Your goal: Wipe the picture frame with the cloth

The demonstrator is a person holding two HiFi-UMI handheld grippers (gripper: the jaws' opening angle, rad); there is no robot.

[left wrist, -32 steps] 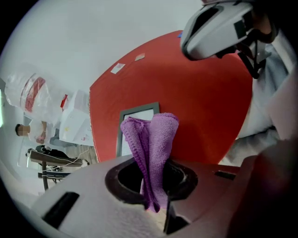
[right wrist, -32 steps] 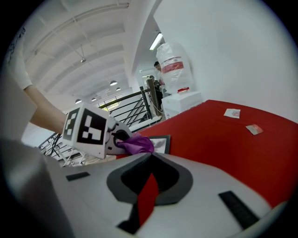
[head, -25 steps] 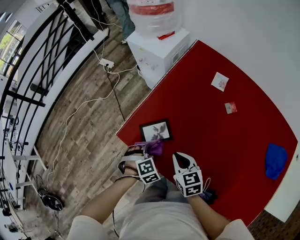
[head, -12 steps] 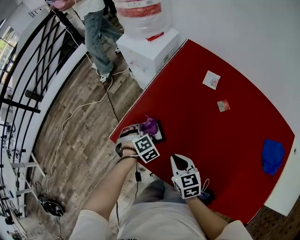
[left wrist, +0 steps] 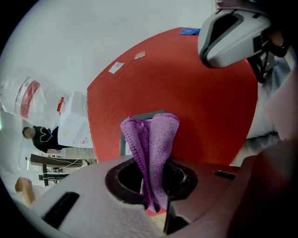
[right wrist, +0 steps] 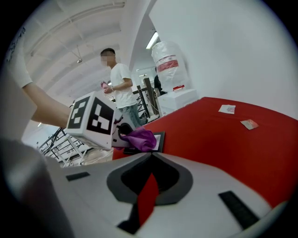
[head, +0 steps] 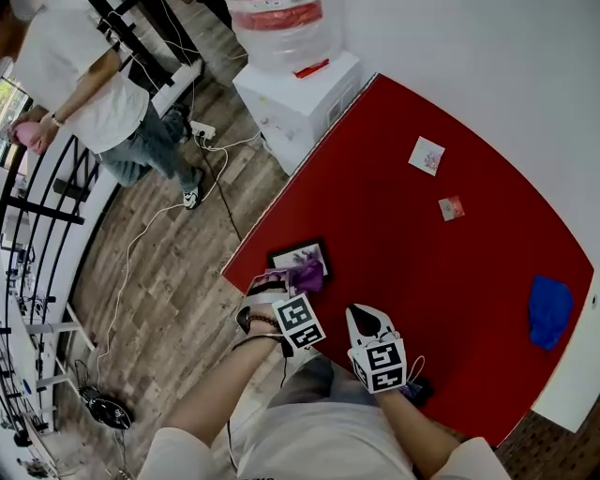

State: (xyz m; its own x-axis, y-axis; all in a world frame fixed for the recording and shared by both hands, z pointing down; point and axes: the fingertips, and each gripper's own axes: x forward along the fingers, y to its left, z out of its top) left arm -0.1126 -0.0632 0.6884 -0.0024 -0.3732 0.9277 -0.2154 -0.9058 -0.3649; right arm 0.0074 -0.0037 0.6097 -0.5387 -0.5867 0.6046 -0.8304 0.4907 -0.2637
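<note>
Red bench [head: 450, 281] seen steeply from above, set against a white wall, with wood floor to its left. Nearest the person, the right tool [head: 366, 323] hovers over the near edge of the bench; its own view [right wrist: 148, 195] shows the jaws drawn together on nothing, with only a thin sliver of red showing between them. Just to its left, the left tool [head: 284, 283] is clenched on a purple cloth [head: 307, 276], and in that tool's view [left wrist: 151, 186] the folded cloth [left wrist: 151, 139] stands up from between the jaws. Directly beyond it, the picture frame [head: 298, 254] lies flat by the bench's left edge, black-rimmed around a pale print. The cloth overlaps the frame's near right corner, but whether the two touch cannot be told. From the right tool's view the cloth [right wrist: 139, 138] sits in front of the frame [right wrist: 159, 139]. Further out, a blue bundle [head: 548, 314] rests near the right edge, well apart from the frame, and two small cards [head: 427, 155] [head: 451, 208] lie toward the far side. Beyond the bench stands a white cabinet [head: 300, 94] carrying a water bottle [head: 281, 23], and a person [head: 94, 84] stands on the floor beside a black railing [head: 47, 206].
</note>
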